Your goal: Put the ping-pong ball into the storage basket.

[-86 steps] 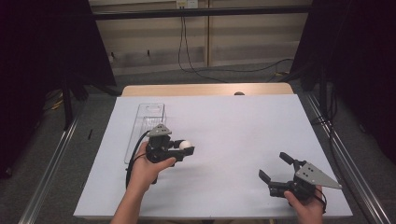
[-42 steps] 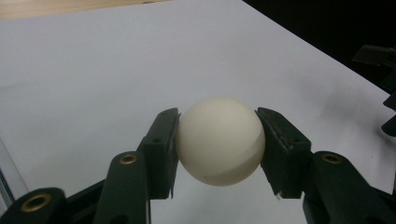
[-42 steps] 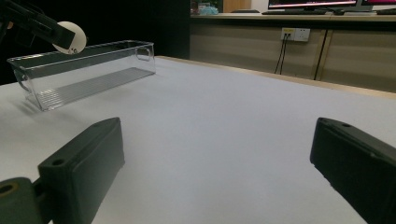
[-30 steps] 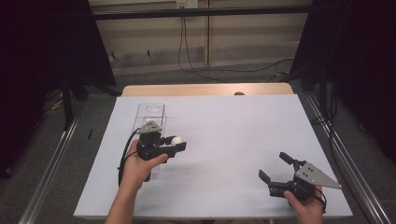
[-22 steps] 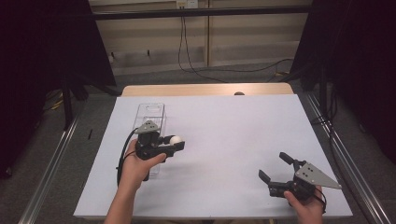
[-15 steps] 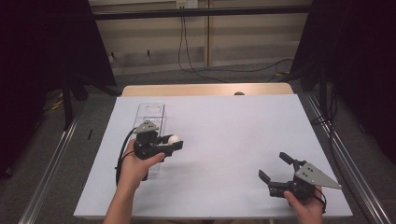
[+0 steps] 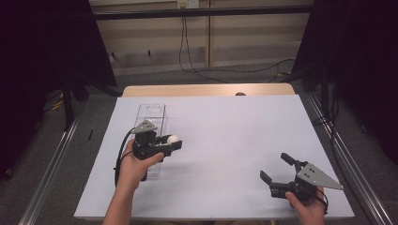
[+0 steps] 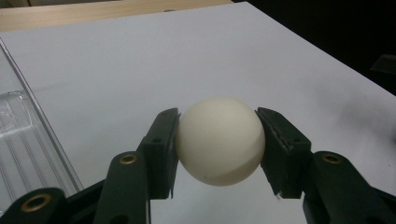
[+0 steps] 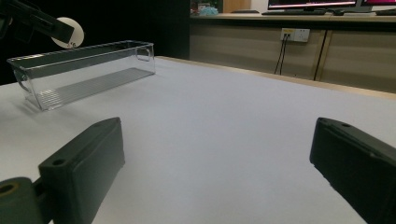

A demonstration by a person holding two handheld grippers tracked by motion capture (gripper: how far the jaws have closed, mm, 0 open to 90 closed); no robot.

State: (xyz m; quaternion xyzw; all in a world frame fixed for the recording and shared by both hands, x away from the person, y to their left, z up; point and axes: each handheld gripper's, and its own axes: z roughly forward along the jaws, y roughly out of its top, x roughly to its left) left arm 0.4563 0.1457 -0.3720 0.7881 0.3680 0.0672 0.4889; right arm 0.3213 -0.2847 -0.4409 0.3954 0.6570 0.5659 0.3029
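White table (image 7: 234, 136), clear bin (image 7: 151, 114) lengthwise front-to-back, ball (image 7: 173, 139) in left tongs (image 7: 174, 143)

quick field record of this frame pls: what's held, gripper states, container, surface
held: small white round ball, clamped between the fingers of the left gripper
left gripper: shut on the ball, raised beside the bin
right gripper: open, nothing between its fingers, near the table's right front corner
container: long clear plastic rectangular bin, empty, open top
surface: white-covered table
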